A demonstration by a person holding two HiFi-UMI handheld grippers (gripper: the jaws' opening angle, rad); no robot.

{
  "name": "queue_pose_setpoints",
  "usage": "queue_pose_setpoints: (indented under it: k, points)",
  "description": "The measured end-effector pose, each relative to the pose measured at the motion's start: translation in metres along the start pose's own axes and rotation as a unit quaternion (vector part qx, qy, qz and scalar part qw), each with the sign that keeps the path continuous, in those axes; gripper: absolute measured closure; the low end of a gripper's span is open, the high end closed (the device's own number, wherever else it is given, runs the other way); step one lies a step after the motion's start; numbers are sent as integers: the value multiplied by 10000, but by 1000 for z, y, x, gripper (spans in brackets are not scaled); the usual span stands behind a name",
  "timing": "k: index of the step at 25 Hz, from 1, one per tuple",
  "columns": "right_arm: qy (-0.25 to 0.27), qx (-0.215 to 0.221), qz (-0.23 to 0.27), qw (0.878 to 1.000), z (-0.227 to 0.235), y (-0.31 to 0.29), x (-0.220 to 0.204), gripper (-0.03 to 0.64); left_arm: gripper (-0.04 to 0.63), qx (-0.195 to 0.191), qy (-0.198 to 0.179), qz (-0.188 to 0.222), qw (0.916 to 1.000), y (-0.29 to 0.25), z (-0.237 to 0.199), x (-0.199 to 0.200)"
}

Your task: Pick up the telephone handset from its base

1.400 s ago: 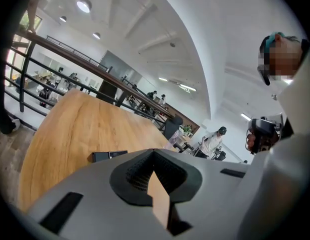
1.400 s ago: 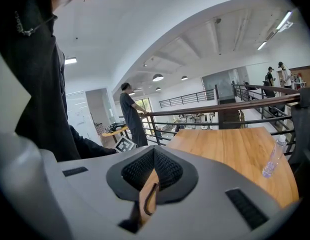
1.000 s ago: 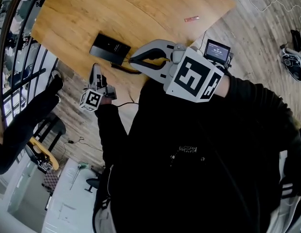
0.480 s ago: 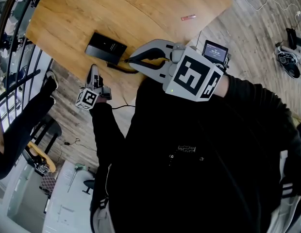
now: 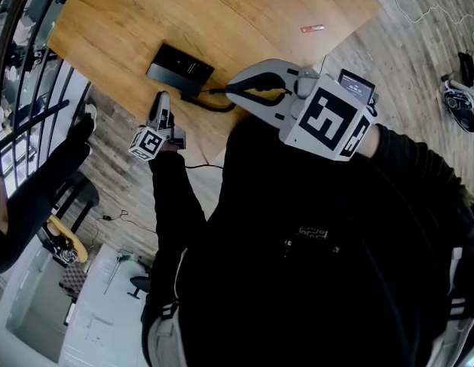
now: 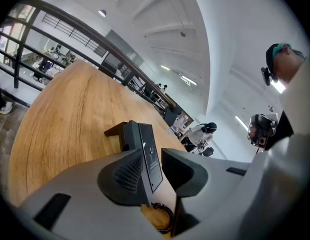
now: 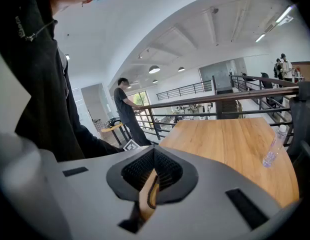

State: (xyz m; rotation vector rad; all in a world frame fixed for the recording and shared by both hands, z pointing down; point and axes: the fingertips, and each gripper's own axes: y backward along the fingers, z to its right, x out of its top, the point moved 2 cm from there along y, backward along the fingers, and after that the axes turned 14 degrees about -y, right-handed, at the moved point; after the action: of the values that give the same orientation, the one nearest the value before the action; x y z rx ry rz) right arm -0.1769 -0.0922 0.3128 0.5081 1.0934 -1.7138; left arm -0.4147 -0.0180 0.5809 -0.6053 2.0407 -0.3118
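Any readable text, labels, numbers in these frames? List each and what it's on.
Nothing legible in any view.
Telephone: white print on its black face, too small to read.
Small screen: blurred.
Sweater logo: too small.
Red tag: nothing readable.

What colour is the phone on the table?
The phone is black. The head view shows it best.

A wooden table [image 5: 222,14] stands on plank floor [image 5: 405,60] beside a black railing [image 7: 220,99].
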Motion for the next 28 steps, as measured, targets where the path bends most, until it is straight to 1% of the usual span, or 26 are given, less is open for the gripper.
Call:
queue_pose_setpoints:
  k: [3,6,9,12,15,18,23,26,28]
  points:
    - [-94,-79,13,9999,2,1,-4,598,428,-131,102,-82,9998,-7,-3,-14]
    - [-203,-130,75,9997,4,-5,-5,598,396,-193,120,-212,9995,-12,-16,-24]
    - [-187,-179,-20,9997,4,-7,-9,598,365,-172,204,-370,9990,-16,-28,-34]
    - [-299,-225,-7,9993,5,-8,-9,600,356,-185,360,-379,9985,-21,-39,-37]
    - [-293,-287,61,9991,10,-8,-6,598,340,-316,425,-517,9973,-35,-50,-44]
    - [-355,-324,47,9988,9,-7,-8,598,334,-511,588,-524,9956,-41,-46,-47]
    - [-417,-404,55,9983,12,-7,-8,600,334,-692,739,-424,9940,-48,-44,-41]
    - [-470,-429,70,9979,13,-6,-9,598,334,-800,870,-409,9921,-48,-43,-43]
    - [-490,-432,59,9978,13,-5,-9,598,334,-876,1058,-389,9898,-49,-39,-44]
